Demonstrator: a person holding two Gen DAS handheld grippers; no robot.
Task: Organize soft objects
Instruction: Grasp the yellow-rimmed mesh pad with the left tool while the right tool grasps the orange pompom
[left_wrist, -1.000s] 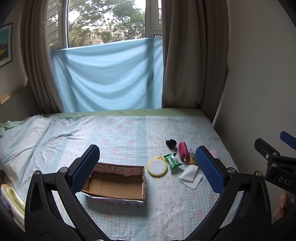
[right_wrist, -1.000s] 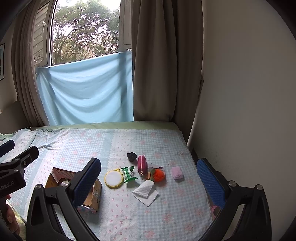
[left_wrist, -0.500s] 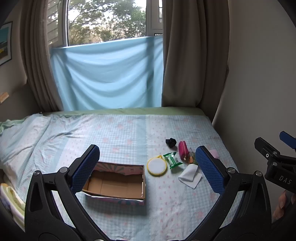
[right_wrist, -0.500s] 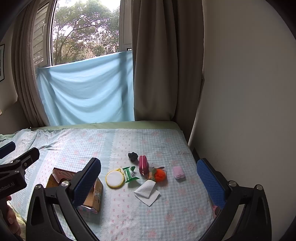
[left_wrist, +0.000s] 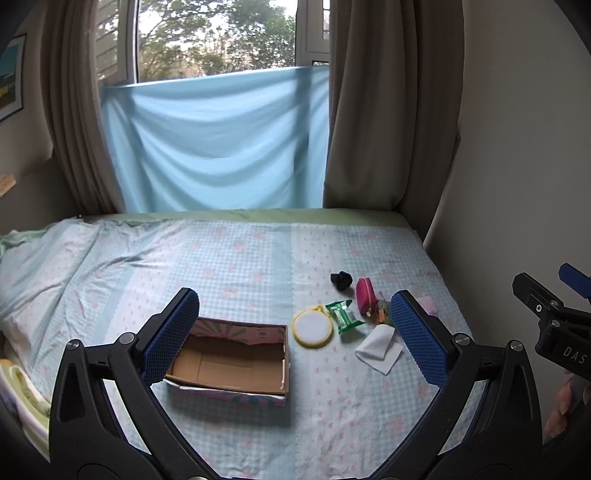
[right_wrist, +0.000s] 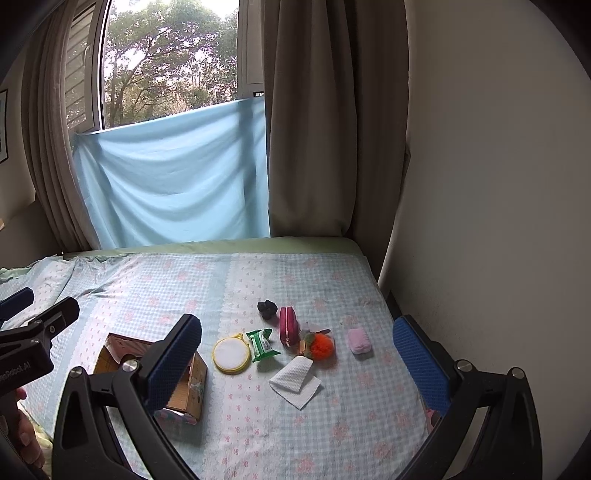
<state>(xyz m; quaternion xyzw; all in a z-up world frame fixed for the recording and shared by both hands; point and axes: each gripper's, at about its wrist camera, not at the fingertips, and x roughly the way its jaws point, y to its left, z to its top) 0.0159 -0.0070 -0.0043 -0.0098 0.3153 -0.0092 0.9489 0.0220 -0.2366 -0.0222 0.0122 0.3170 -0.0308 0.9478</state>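
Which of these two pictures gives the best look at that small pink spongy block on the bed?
The right wrist view: the pink block lies in full sight, apart from the orange pompom. In the left wrist view, the left gripper's right finger hides nearly all of it; only a pale corner peeks out.

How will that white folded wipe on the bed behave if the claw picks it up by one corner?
The white folded wipe looks thin and limp, so it will probably droop and unfold when lifted. It lies nearly flat on the soft bedsheet, so a claw may pinch sheet along with it. It looks very light, and pushing would likely crumple it rather than slide it.
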